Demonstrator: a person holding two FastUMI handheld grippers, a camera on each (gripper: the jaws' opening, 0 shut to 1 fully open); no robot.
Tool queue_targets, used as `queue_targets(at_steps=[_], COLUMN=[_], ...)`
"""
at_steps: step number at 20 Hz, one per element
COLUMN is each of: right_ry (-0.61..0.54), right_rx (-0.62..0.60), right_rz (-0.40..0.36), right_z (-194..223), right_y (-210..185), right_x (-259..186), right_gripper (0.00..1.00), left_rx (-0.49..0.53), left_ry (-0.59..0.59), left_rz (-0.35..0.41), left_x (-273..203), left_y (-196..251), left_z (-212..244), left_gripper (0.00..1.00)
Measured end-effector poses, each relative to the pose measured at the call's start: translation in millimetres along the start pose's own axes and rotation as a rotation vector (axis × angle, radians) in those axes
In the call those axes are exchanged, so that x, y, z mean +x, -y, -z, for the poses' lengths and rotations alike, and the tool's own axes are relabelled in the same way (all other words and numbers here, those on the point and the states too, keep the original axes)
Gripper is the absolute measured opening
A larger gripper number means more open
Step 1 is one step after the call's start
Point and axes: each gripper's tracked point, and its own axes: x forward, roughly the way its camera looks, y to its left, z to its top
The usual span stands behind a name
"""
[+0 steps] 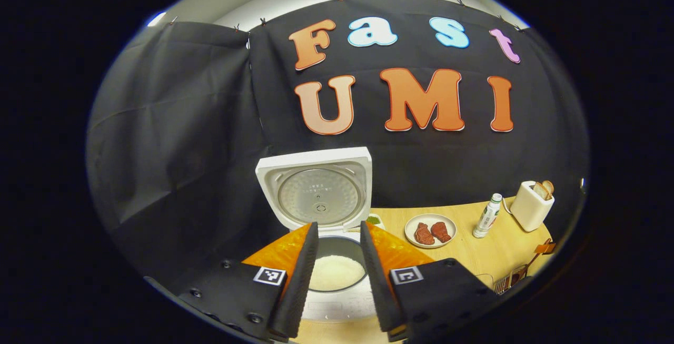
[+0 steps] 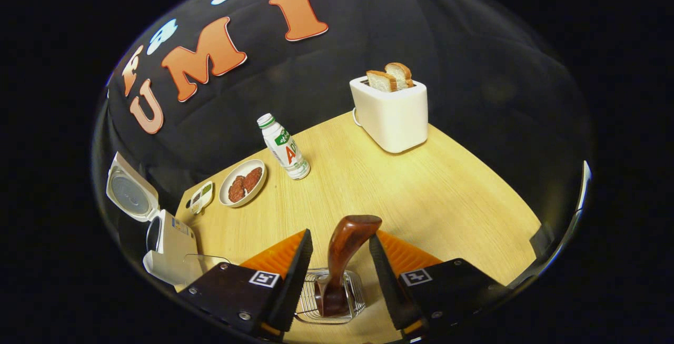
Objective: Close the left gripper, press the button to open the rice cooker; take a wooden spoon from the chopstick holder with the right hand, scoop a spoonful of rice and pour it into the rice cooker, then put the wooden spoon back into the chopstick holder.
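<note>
The white rice cooker [image 1: 337,307] stands open just ahead of my left gripper [image 1: 339,224], its lid [image 1: 316,188] raised upright. White rice [image 1: 337,273] lies in the inner pot, seen between the open fingers, which hold nothing. In the right gripper view the brown wooden spoon [image 2: 345,244] stands handle-up in the wire chopstick holder [image 2: 355,294]. My right gripper [image 2: 339,235] is open with a finger on either side of the handle, neither touching it. The open cooker [image 2: 168,238] sits at the far left of that view.
On the wooden table [image 2: 421,196] are a white toaster [image 2: 392,112] with bread slices, a small white bottle [image 2: 284,146], a plate of meat [image 2: 243,182] and a small dish [image 2: 201,196]. The black cloth wall runs behind the table.
</note>
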Motion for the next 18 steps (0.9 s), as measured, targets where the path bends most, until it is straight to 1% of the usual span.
queue_targets(at_steps=[1, 2, 3, 4, 5, 6, 9, 10, 13, 14, 15, 16, 17, 18], right_ry=[-0.002, -0.006, -0.011, -0.014, -0.008, 0.0, 0.009, 0.008, 0.009, 0.014, 0.019, 0.028, 0.037, 0.046], right_rx=[0.003, 0.004, 0.006, 0.009, 0.015, 0.017, 0.039, 0.046, 0.052, 0.054, 0.062, 0.084, 0.099, 0.11], right_rz=[0.002, 0.003, -0.001, -0.024, -0.041, -0.054, -0.091, -0.102, -0.116, -0.117, -0.109, -0.1, -0.091, -0.084], right_z=[-1, -1, 0, 1, 1, 0, 1, 3, 7, 10, 11, 12, 12, 16], right_y=[1, 1, 1, -3, -6, -6, -9, -10, -7, -6, -4, -4, -4, -7], right_x=[4, 6, 8, 6, 2, 0, -14, -18, -32, -37, -41, -44, -45, -48], right_gripper=[0.65, 0.51, 0.51, 0.42, 0.37, 0.33, 0.29, 0.27, 0.27, 0.27, 0.27, 0.25, 0.25, 0.25], left_rx=[-0.003, -0.006, -0.007, -0.008, -0.01, -0.012, -0.011, -0.008, 0.003, 0.006, 0.007, 0.008, 0.012, 0.015], left_ry=[-0.005, -0.011, -0.017, -0.022, -0.028, -0.035, -0.044, -0.044, -0.035, -0.034, -0.034, -0.035, -0.034, -0.03], left_rz=[0.008, 0.01, 0.014, 0.014, 0.017, 0.021, 0.035, 0.042, 0.064, 0.072, 0.08, 0.093, 0.101, 0.109], left_x=[0, 3, 5, 7, 9, 10, 16, 17, 21, 22, 22, 22, 23, 25], left_y=[4, 5, 7, 8, 9, 10, 14, 16, 22, 25, 28, 32, 35, 37], left_z=[2, 4, 5, 7, 8, 10, 12, 12, 9, 9, 8, 8, 9, 8], left_gripper=[0.57, 0.61, 0.61, 0.57, 0.61, 0.61, 0.61, 0.57, 0.57, 0.61, 0.57, 0.61, 0.57, 0.57])
